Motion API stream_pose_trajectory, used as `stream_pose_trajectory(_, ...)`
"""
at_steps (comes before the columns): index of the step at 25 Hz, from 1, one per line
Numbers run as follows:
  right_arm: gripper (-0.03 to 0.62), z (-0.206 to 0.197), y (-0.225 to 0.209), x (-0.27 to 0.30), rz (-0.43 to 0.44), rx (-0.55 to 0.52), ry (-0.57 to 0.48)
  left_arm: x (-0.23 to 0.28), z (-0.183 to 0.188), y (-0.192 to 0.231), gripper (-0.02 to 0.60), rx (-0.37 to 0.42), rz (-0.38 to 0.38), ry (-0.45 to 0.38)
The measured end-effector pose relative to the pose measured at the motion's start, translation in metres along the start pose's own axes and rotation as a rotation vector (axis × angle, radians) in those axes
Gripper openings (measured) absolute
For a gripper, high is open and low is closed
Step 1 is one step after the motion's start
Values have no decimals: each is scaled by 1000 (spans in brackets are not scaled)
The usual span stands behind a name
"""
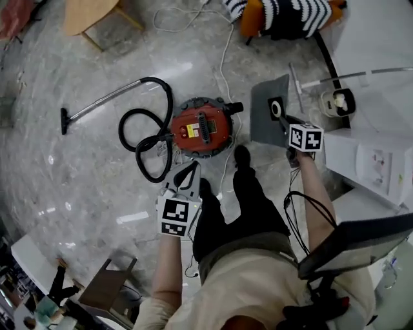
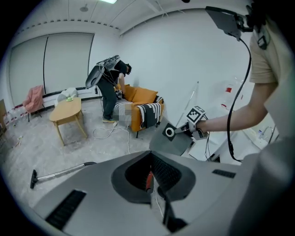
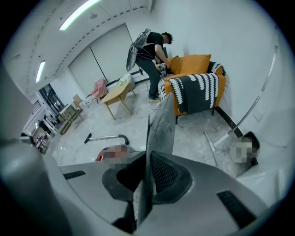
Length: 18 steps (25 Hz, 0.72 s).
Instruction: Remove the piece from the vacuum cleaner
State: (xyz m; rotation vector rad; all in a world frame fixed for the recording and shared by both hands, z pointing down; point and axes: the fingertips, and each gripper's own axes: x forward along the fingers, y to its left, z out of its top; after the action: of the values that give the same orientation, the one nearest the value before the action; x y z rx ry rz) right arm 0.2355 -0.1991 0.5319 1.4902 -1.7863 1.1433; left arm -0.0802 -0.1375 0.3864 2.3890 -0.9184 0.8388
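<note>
Right claw (image 1: 282, 120) is clamped on the piece (image 1: 266, 109), a flat grey sheet with a white-rimmed round hole near one edge. The piece is held up in the air, well apart from the vacuum cleaner (image 1: 201, 127) on the floor. In the right gripper view the jaws pinch the sheet edge-on, so it rises as a thin, dull, slightly curved blade (image 3: 161, 129) and cuts that view in two.

The left claw (image 1: 186, 175) hangs above the floor near the vacuum cleaner. Its jaws stand together, with only a slit between them. A red sliver and a pale thread show in that slit, probably the floor scene seen through it, though the left gripper view is too tight to be sure.

The vacuum cleaner is a round red drum with a dark handle across its top. A ribbed black hose (image 1: 145, 145) loops at the drum's left side and runs into a slim metal wand (image 1: 103, 100) that ends in a black floor nozzle (image 1: 64, 121). A thin white cable (image 1: 226, 58) trails over the glossy grey marble-patterned floor (image 1: 64, 180) past the drum, and the holder's dark shoes stand just beside it.

An orange sofa (image 1: 284, 16) draped with a black-and-white striped throw sits beyond. A pale wooden table (image 2: 67, 110) stands near it, and a second person (image 2: 108, 87) bends over the sofa.
</note>
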Motion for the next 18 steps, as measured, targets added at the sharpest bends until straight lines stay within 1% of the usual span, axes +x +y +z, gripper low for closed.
stream_pose_trajectory(3, 31, -5, 3, -28, -9, 38, -17, -20, 13, -7, 3, 29, -7, -13)
stream_pose_trajectory(7, 31, 12, 30, -40, 42, 37, -57, -51, 26, 0, 3, 50, 46, -35)
stream_pose_trajectory(9, 31, 13, 43, -50, 59, 54, -74, -66, 28, -2, 3, 60, 36, -39)
stream_pose_trajectory(12, 31, 2, 64, -70, 66, 74, -83, -92, 27, -8, 3, 69, 7, -49)
stream_pose_trajectory(18, 31, 12, 98, -102, 89, 47, -125, -135, 38, -8, 3, 83, 40, -105)
